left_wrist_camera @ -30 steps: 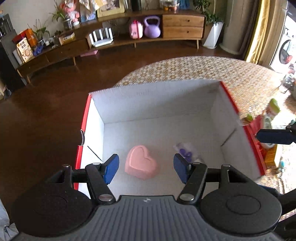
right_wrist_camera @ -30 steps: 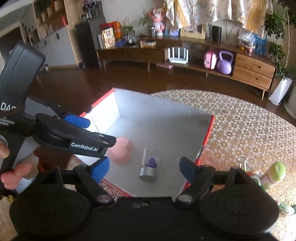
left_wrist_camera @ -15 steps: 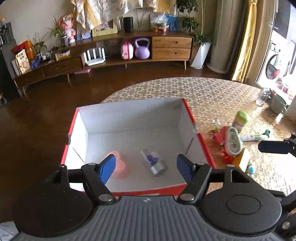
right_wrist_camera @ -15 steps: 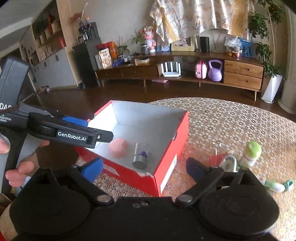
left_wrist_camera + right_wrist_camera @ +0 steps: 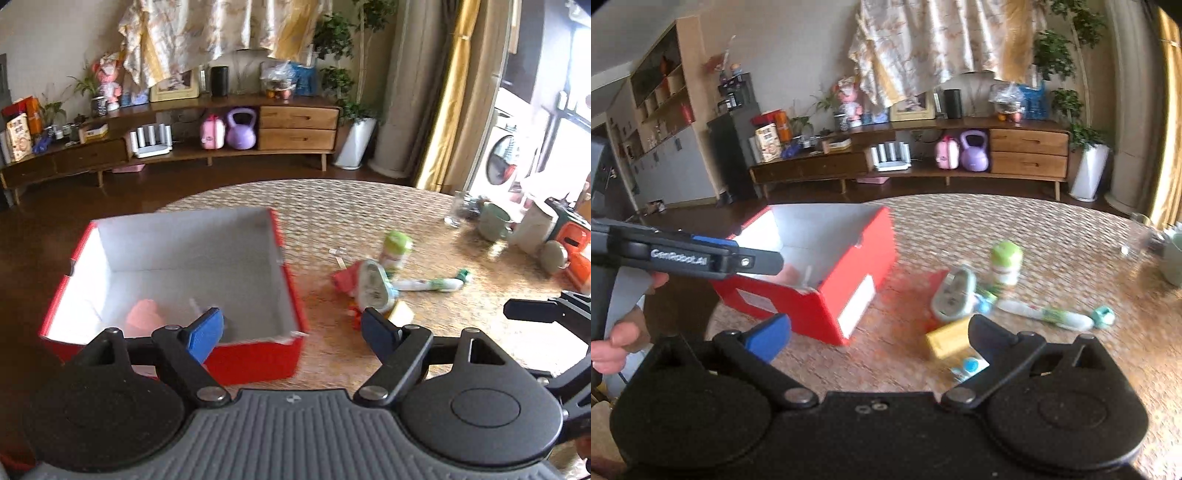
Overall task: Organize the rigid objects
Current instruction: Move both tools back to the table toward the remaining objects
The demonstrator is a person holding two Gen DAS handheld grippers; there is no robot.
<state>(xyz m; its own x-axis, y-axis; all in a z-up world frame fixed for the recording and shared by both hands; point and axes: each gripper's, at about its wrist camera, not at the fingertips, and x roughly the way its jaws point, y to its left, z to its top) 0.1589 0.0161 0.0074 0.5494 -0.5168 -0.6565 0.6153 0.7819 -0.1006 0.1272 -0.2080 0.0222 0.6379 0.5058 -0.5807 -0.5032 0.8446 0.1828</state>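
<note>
A: Opening wide over a cluttered table, both tools sit empty between drops. Left gripper (image 5: 291, 332) has jaws spreading, nothing between the pads; right gripper (image 5: 879, 332) likewise spreading to about its widest, nothing held.

B: Step in hand?

A: Looks like the reach for the next item. Red box (image 5: 258, 354) sits at the table's left w/ a pink heart-shaped piece (image 5: 144, 319) inside; a 2nd item beside it is mostly hidden behind the left tool's finger. Loose pile lies just right of the box: small clock (image 5: 955, 293), green-capped bottle (image 5: 1006, 262), white tube (image 5: 1047, 314), yellow block (image 5: 947, 336), plus a blister pack (image 5: 967, 367) nearest the right tool.

B: Next move needs what?

A: Prob. pick one target, yellow block or clock being closest to the right tool, line the jaws across its narrow side, lower, close. Items touch each other, so a clean approach from the open side matters. Frames are blurred; edges are hard to read.

B: What's changed vs. a sec ago?

A: Then both cameras looked down into the box, heart piece & a small silver cylinder centred. Now both views have swung right, box off to the left, pile near centre. Jaws on both tools are wider than then.
</note>
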